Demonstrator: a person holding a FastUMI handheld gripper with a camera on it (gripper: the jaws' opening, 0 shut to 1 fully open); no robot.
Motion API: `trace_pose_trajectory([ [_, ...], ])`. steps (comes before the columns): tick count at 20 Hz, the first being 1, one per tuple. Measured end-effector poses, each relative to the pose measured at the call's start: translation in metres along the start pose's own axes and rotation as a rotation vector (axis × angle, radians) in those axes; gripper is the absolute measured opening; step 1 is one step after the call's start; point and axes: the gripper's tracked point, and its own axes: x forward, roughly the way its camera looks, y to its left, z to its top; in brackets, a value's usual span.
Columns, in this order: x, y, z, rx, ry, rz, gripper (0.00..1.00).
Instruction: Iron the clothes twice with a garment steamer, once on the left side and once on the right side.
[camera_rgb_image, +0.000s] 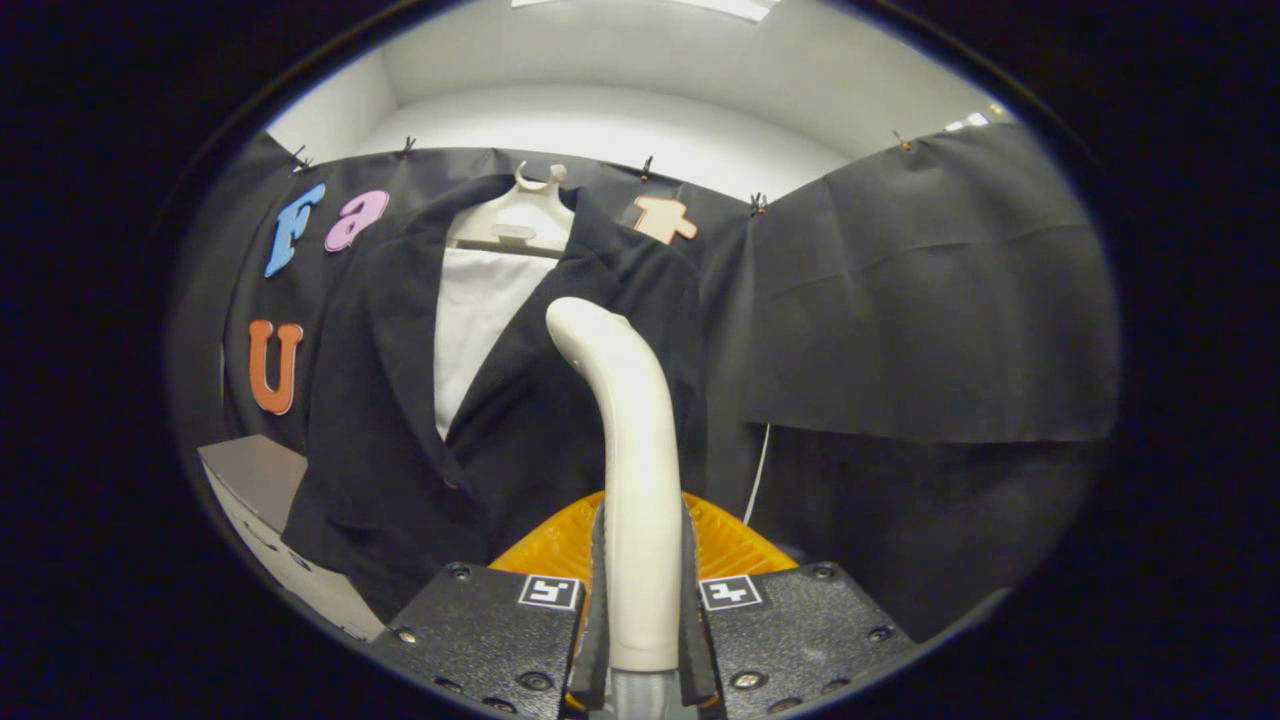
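A dark jacket (400, 400) with a white lining (480, 320) hangs on a white hanger (520, 215) against the booth wall, beyond my fingers. My gripper (643, 600) is shut on the white handle of the garment steamer (625, 420), which stands upright between the fingers. The steamer's curved head points toward the jacket's right front panel, around chest height. I cannot tell whether the head touches the cloth.
A grey box or table corner (255, 480) sits low beside the jacket's left sleeve. A thin white cord (758, 480) hangs down the wall just right of the jacket. A black cloth panel (930, 300) covers the wall further right.
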Motion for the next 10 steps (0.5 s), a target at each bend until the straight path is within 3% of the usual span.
trace_pose_trajectory([
  [10,-0.024,0.012,-0.065,-0.026,0.109,0.028,0.3],
])
